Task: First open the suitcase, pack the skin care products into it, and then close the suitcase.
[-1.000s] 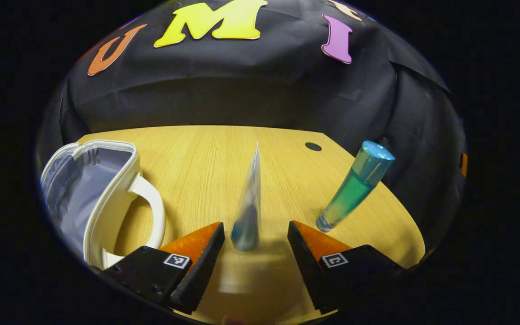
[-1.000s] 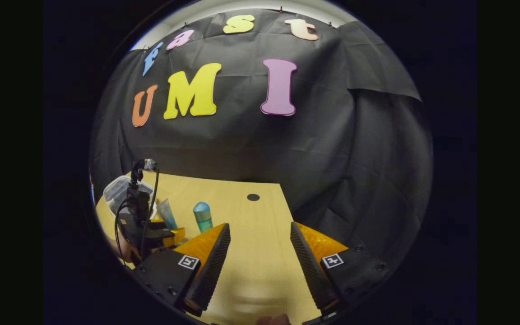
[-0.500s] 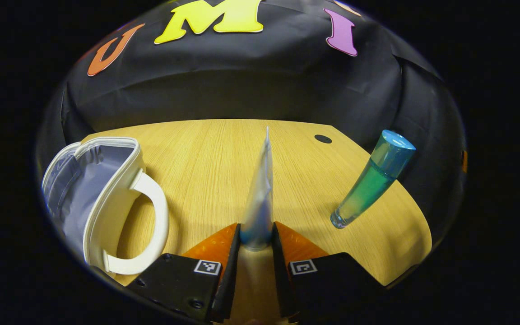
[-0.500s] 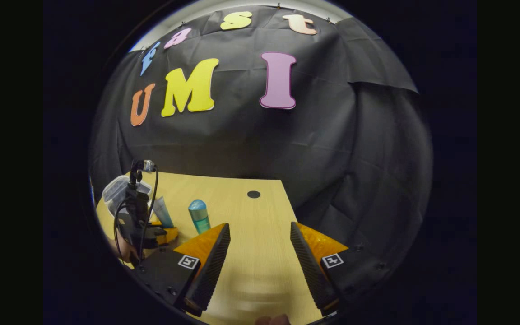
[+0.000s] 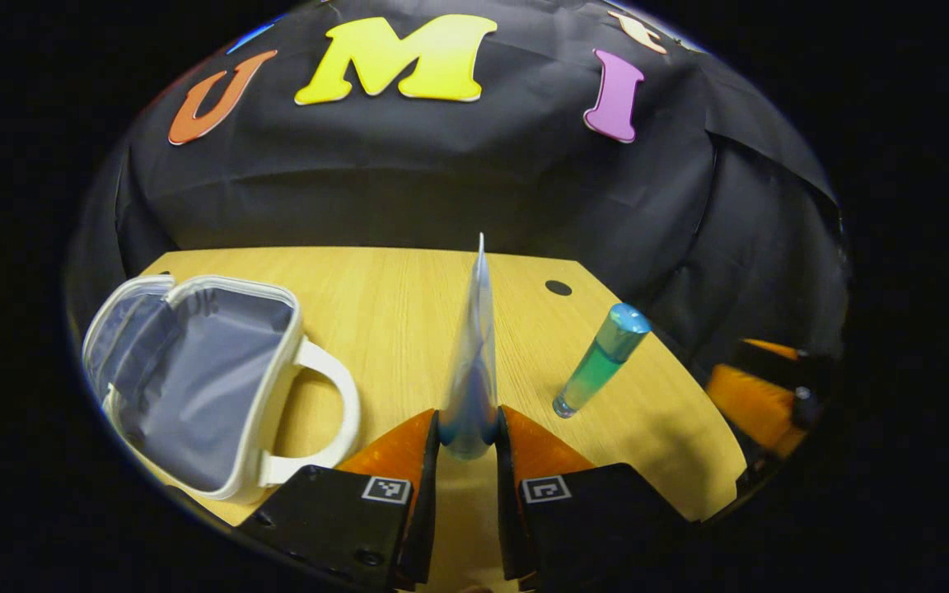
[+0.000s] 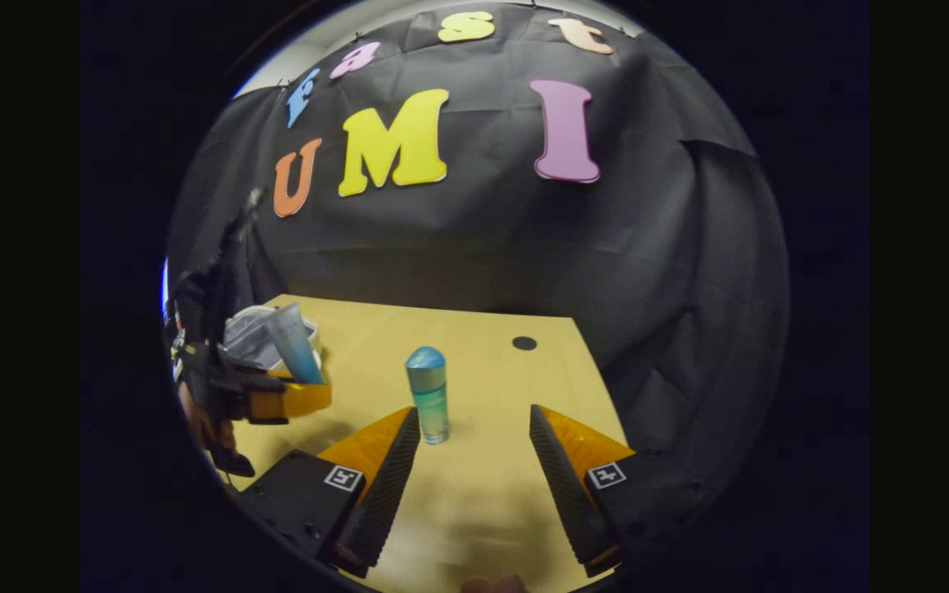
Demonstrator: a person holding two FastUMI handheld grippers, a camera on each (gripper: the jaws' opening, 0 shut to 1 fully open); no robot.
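Fingers of the left tool [image 5: 468, 428] sit at the bottom centre of the left gripper view, pressed from both sides onto the cap end of a pale tube [image 5: 474, 362], which stands upright between them with its flat crimped end pointing up. Lower left in that view lies the suitcase [image 5: 194, 379], a small white zip case lying open on the table [image 5: 392, 305], its grey lining showing and its looped handle turned toward the tube. Right of centre, a blue-green bottle [image 5: 598, 371] with a blue cap stands on the table, well apart from the case. Farther off at the right edge, part of the other tool shows dimly. In the right gripper view, the right tool [image 6: 474, 445] is at the bottom centre with its fingers spread wide over bare table and nothing between them. Just beyond its left finger stands the bottle [image 6: 427, 395]. At the left edge, farther away, the left tool [image 6: 281, 399] holds the tube [image 6: 293, 350] upright in front of the open suitcase [image 6: 248, 333], with a hand [image 6: 203, 420] behind it.
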